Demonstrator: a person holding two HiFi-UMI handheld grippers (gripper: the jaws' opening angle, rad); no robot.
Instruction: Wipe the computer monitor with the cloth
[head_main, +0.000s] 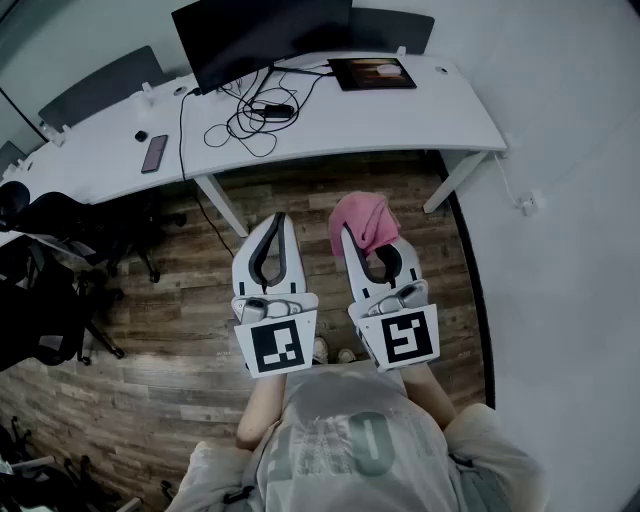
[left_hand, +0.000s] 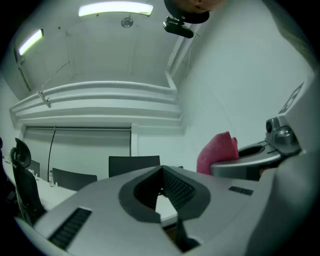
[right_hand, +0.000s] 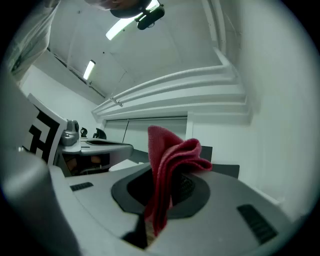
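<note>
Head view only: dark monitor (head_main: 262, 35) on white surface (head_main: 400, 115), well apart from pink cloth (head_main: 362, 220). Right gripper view: cloth clamped in right tool (right_hand: 170, 192), long axis upright, top folded rightward. Left tool (left_hand: 161, 172) pressed together, empty.

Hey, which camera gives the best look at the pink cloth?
The right gripper view: the cloth stands centred, pinched in the right hand-held gripper. Head view shows it bunched at the tips; left gripper view catches one corner.

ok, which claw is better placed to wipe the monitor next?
Right. The right claw is shut on the pink cloth; the left claw is shut on nothing. Both are well short of the monitor.
</note>
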